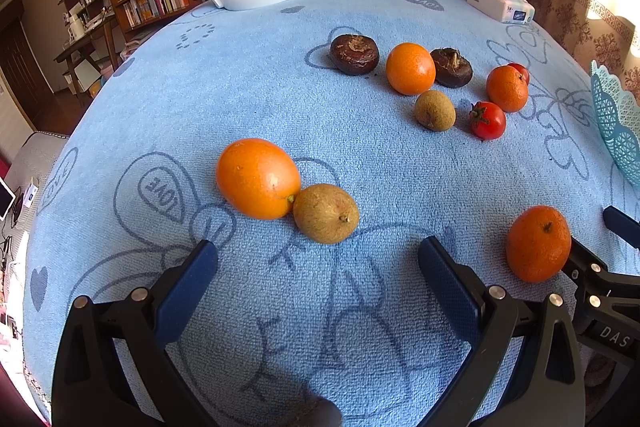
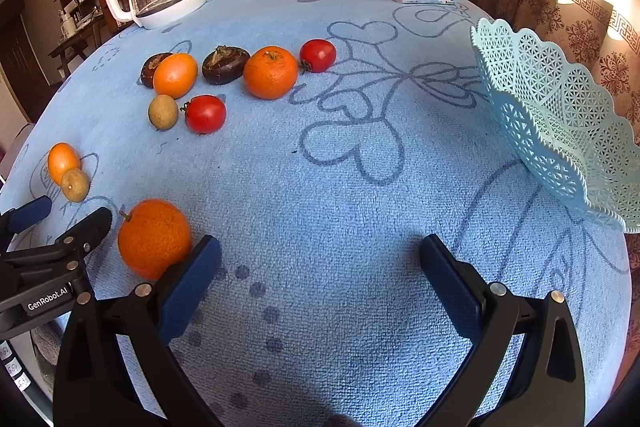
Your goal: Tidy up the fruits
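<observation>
Both grippers hang low over the desk (image 2: pixel 320 187) with its blue cloth, and both are released, holding nothing. The left gripper (image 1: pixel 318 255) has its fingers spread wide, and so does the right gripper (image 2: pixel 320 251).

The landmark here is the near mandarin (image 2: pixel 154 237), the bumpy orange one closest to us. It sits between the two grippers, just outside the left finger of the right gripper and nearly touching it. In the left wrist view it lies off to the right of the left gripper. So the right gripper looks nearer to it, I think, and would need to slide left to get around it. It is round, so it has no long side to line up with.

The light blue basket (image 2: pixel 560 131) stands far to the right of the near mandarin, leaning up, with no fruit that I can see inside.

Left of the near mandarin, a smooth kumquat (image 1: pixel 258 179) touches a brown longan (image 1: pixel 326 213); that pair sits right ahead of the left gripper.

Beyond the near mandarin is the far bunch. Counting everything: two mandarins, two kumquats, two longans, two cherry tomatoes (image 2: pixel 205 113) and two dark water chestnuts (image 2: pixel 225 64)
</observation>
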The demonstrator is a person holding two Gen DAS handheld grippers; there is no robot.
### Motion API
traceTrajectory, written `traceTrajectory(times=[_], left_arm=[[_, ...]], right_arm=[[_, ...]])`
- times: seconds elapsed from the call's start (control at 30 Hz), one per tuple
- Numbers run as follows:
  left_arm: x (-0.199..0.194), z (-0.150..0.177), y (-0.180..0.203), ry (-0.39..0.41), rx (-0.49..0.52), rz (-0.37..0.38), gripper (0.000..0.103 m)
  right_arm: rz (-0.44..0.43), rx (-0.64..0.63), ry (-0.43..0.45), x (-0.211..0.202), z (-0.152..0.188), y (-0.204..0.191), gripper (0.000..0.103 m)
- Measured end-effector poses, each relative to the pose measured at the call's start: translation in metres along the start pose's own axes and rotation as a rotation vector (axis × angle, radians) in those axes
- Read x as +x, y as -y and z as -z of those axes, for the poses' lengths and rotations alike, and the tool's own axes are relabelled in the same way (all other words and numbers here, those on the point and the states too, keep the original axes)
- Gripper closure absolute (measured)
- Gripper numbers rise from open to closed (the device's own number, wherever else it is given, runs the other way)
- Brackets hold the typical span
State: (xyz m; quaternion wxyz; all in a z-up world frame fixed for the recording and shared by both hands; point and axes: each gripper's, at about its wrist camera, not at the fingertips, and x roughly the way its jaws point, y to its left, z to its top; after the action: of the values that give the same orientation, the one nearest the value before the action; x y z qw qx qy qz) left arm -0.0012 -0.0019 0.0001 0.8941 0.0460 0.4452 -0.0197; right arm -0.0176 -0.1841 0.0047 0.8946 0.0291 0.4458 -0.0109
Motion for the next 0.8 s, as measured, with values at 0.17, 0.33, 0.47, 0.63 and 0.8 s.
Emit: traceTrajectory(times=[0.17, 0.33, 0.47, 0.63, 0.8], left_arm=[[0.0008, 0.0006, -0.0009, -0.001, -0.001, 0.001, 0.005], [-0.0008, 0.0014, -0.0015, -0.001, 0.0, 0.0, 0.005], [-0.0011, 0.0016, -0.0016, -0.001, 0.0, 0.0, 0.005], [-0.0008, 0.0012, -0.0011, -0.001, 0.0, -0.001, 0.005], [-0.0009, 0.0013, -0.0009, -0.001, 0.001, -0.001, 0.005]], right_arm=[[0.004, -0.004, -0.002, 0.0003, -0.0004, -0.001, 0.002], [0.003, -0.006, -0.003, 0.001, -0.0005, -0.0012, 0.002], [-0.003, -0.007, -0.002, 0.0014, -0.0006, -0.0009, 0.002], [-0.014, -0.015, 0.002, 0.0004, 0.0, 0.0003, 0.002], [-0.017, -0.02, 0.004, 0.0, 0.0009, 0.0008, 0.002]])
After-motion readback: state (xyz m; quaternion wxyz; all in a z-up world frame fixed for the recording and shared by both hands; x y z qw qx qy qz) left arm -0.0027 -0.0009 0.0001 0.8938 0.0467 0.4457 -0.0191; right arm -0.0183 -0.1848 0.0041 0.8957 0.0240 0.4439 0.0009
